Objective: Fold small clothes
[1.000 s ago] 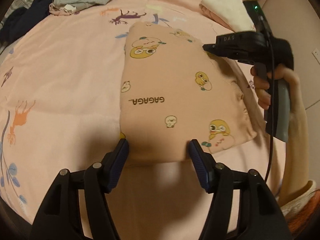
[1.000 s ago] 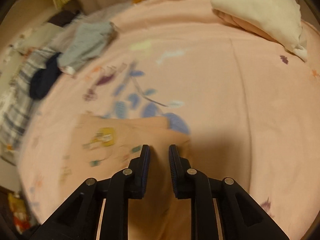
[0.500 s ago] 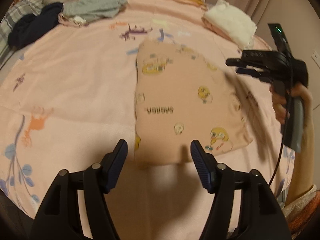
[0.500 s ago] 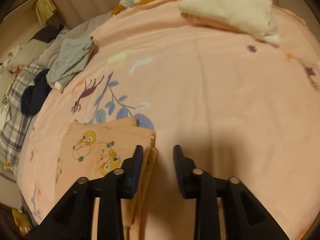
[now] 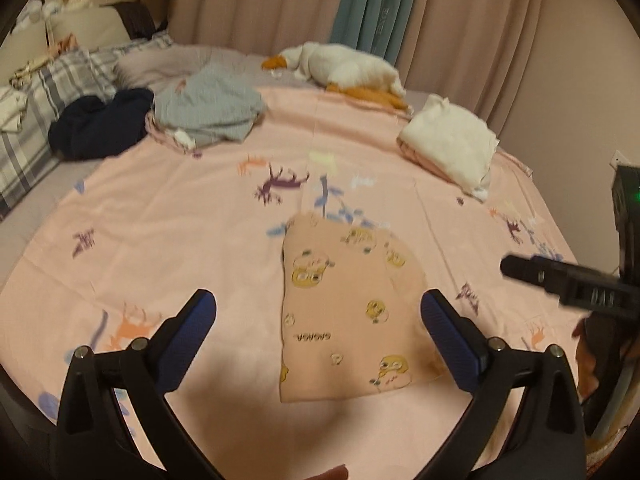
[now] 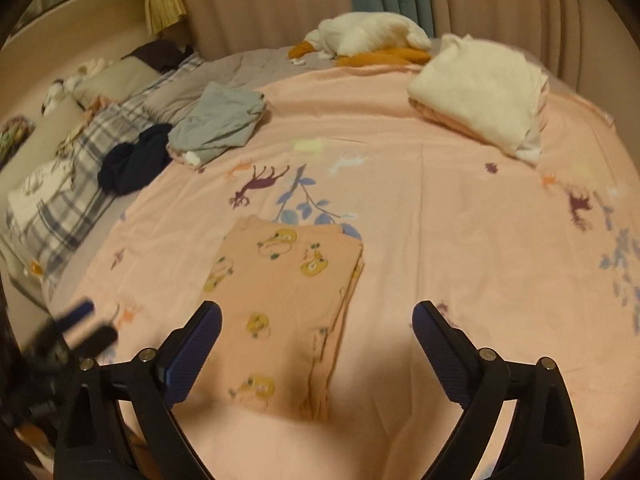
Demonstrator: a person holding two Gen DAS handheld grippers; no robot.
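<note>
A: What is the room showing?

B: A bed point(image 5: 168, 248) is filling both views, covered by a pink sheet printed with deer and blue leaves. Beige curtains point(image 5: 260, 0) with one teal panel are hanging behind the far edge. A white plush goose point(image 5: 344, 66) is lying along that far edge.

A: Where is the garment?

B: A folded pink garment point(image 5: 344, 312) with yellow duck prints is lying flat near the bed's near edge, about midway along it. In the right wrist view its stacked fold edges point(image 6: 340, 312) are showing along its right side.

A: What else is sitting on the sheet?

B: A grey garment point(image 5: 208, 108) and a dark navy one point(image 5: 100, 124) are lying crumpled toward the far left corner, beside plaid bedding point(image 5: 48, 92). A cream folded pile point(image 5: 452, 144) is resting toward the far right corner. Bare sheet is stretching around the pink garment on every side.

A: And the grippers?

B: The left gripper point(image 5: 318, 314) is hovering above the garment, angled down, its jaws having just been spreading and now standing wide apart with nothing pinched. The right gripper point(image 6: 316, 326) is doing the same, also empty. Each is appearing blurred at the edge of the other's view.
</note>
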